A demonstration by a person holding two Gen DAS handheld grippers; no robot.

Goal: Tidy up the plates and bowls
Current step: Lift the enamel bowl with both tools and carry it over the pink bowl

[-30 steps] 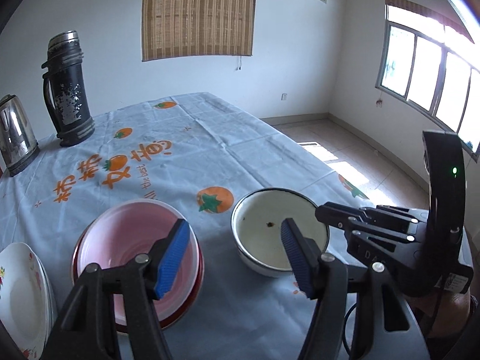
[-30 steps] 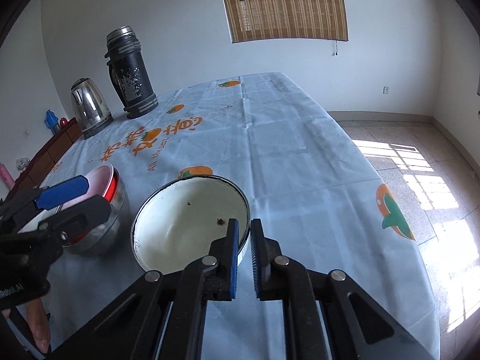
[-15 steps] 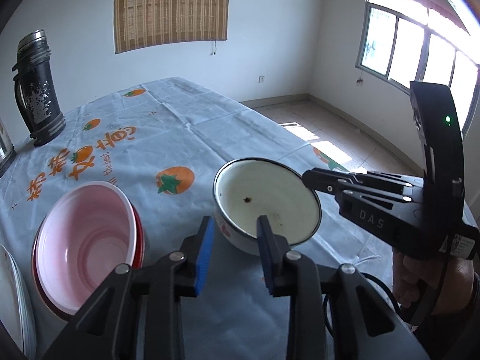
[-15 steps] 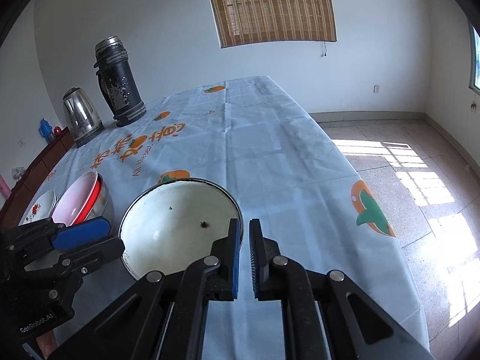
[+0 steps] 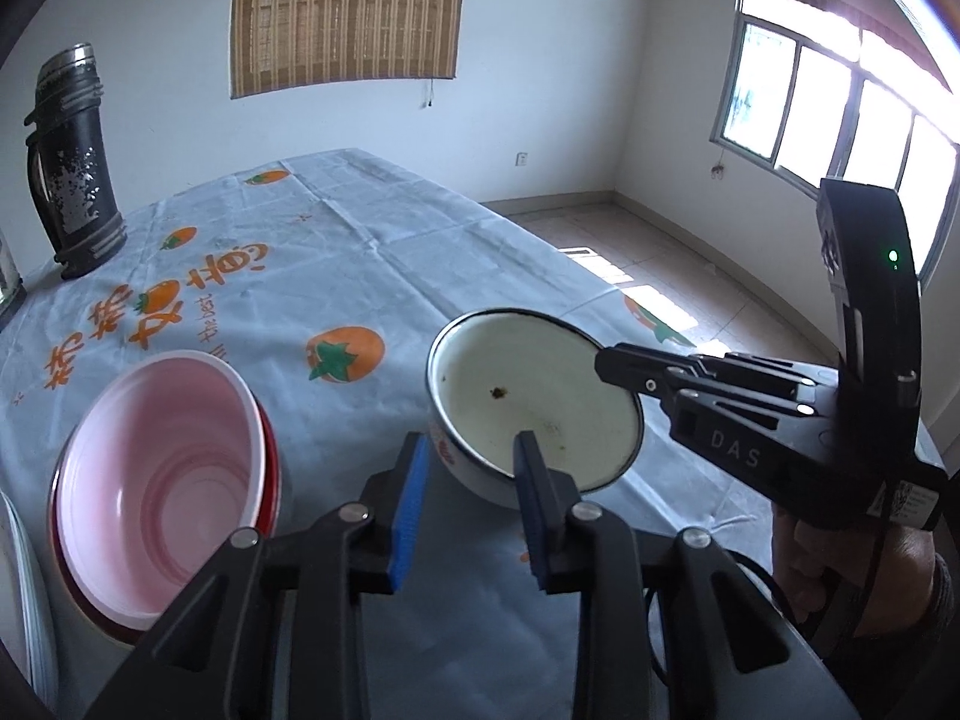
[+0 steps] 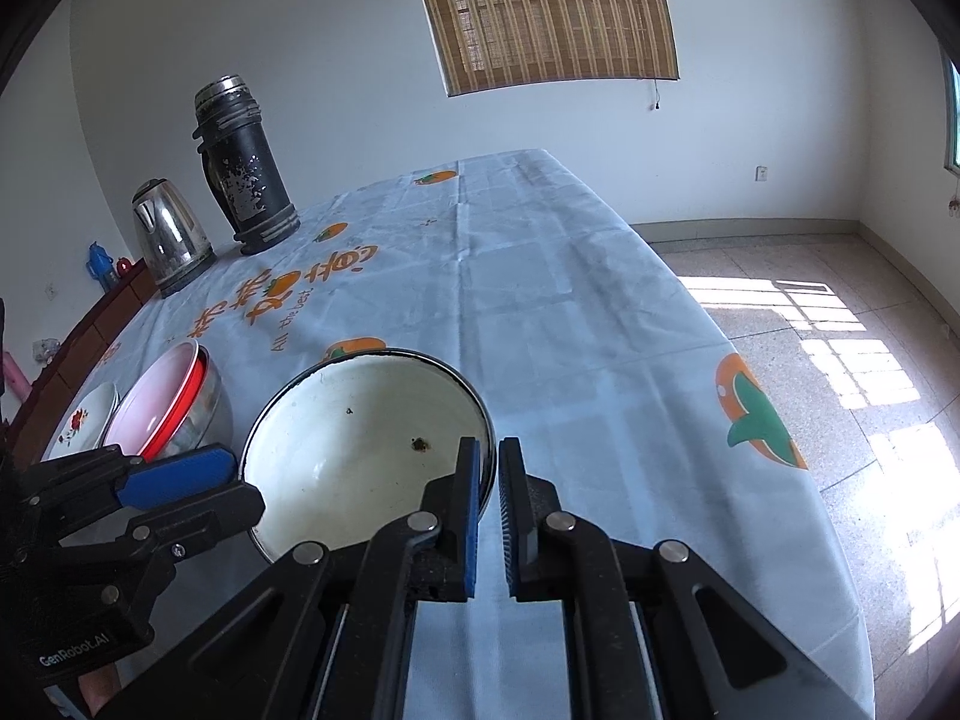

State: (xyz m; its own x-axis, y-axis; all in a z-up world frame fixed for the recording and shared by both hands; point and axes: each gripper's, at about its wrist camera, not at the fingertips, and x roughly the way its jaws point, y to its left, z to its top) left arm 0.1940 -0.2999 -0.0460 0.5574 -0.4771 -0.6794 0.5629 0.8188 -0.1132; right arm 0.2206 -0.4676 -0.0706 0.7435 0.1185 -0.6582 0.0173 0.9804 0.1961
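Both hand-held grippers slant down toward the white enamel bowl (image 5: 534, 402), which sits on the bench (image 5: 372, 276) near its right edge, on a pale blue cloth printed with orange fruit.

The left hand-held gripper (image 5: 471, 468) reaches in from the near side. Its jaws have just been closing and now straddle the bowl's near rim, 1 blue pad outside the wall and 1 inside. Whether the pads actually press on the rim, I cannot tell.

The right hand-held gripper (image 6: 489, 480) comes from the bowl's right side, a hand (image 5: 840, 576) wrapped round its grip. Its 2 fingers are clamped on the bowl's rim, with only a thin slit between the pads.

Left of the white bowl, just beside it, stands a pink bowl (image 5: 156, 480) nested in a red one. Beyond that lie white plates (image 6: 84, 420). A black thermos (image 6: 246, 168) and a steel kettle (image 6: 168, 240) stand at the far left.
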